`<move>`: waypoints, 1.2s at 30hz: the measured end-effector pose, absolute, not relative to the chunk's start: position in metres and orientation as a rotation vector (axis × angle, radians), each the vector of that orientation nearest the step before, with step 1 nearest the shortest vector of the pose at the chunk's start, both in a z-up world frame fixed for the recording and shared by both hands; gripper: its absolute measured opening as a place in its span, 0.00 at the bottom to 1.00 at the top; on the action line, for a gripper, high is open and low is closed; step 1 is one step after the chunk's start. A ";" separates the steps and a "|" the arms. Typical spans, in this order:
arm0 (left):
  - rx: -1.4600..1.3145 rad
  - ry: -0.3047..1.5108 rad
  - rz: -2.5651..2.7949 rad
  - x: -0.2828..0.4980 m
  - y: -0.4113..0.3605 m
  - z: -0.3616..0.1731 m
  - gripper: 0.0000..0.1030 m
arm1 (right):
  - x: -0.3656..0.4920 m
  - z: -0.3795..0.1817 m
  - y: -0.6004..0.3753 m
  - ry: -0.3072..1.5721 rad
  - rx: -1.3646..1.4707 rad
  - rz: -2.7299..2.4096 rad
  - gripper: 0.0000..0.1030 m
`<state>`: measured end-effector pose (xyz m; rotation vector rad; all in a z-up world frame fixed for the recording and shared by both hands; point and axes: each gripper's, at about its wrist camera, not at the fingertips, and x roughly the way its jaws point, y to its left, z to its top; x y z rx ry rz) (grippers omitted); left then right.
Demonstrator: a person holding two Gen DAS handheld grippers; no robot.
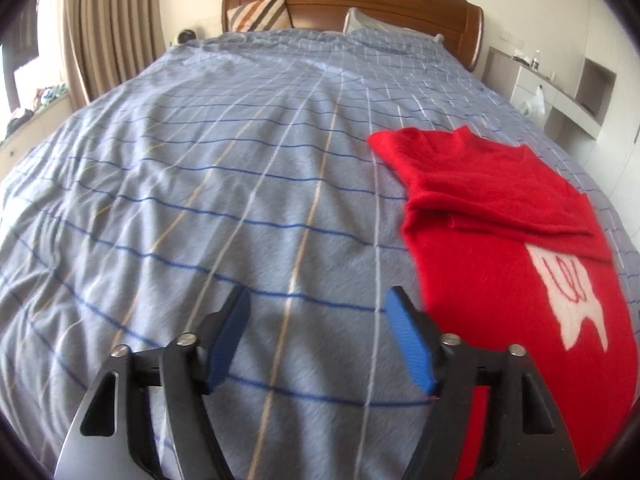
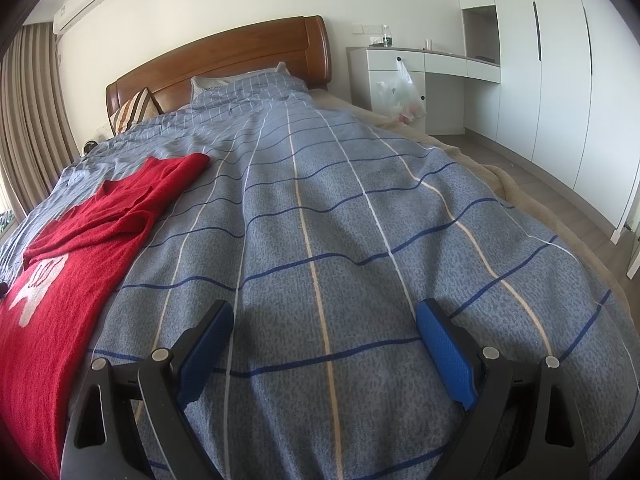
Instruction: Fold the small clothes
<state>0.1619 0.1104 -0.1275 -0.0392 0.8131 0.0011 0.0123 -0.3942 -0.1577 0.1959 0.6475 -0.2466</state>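
Observation:
A small red knitted sweater [image 1: 500,240] with a white pattern lies flat on the blue checked bed cover [image 1: 240,180], with a sleeve folded across its chest. In the left wrist view it lies right of my left gripper [image 1: 318,304], which is open and empty just above the cover, its right finger close to the sweater's edge. In the right wrist view the sweater [image 2: 68,248] lies at the left. My right gripper [image 2: 324,316] is open and empty over bare bed cover [image 2: 340,200], to the right of the sweater.
A wooden headboard [image 2: 224,56] and pillows [image 1: 260,14] stand at the far end of the bed. White cabinets [image 2: 540,60] and a desk with a hanging plastic bag [image 2: 400,92] line the right wall. Curtains [image 1: 108,32] hang at the left.

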 end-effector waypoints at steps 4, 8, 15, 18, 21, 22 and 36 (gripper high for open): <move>0.011 0.839 0.056 0.148 0.117 -0.135 0.77 | 0.012 -0.158 -0.395 0.647 0.196 -0.246 0.89; 0.005 0.845 0.084 0.146 0.121 -0.152 0.87 | 0.012 -0.158 -0.395 0.646 0.196 -0.246 0.89; -0.011 0.808 0.100 0.141 0.123 -0.161 0.94 | 0.012 -0.157 -0.394 0.646 0.191 -0.250 0.89; -0.020 0.808 0.101 0.142 0.124 -0.162 0.96 | 0.012 -0.157 -0.393 0.647 0.184 -0.255 0.89; -0.021 0.808 0.104 0.141 0.124 -0.164 0.97 | 0.013 -0.157 -0.393 0.647 0.183 -0.256 0.89; -0.019 0.806 0.105 0.141 0.124 -0.164 0.97 | 0.013 -0.157 -0.393 0.647 0.184 -0.255 0.89; -0.011 0.795 0.110 0.138 0.122 -0.165 0.97 | 0.013 -0.158 -0.393 0.646 0.184 -0.255 0.89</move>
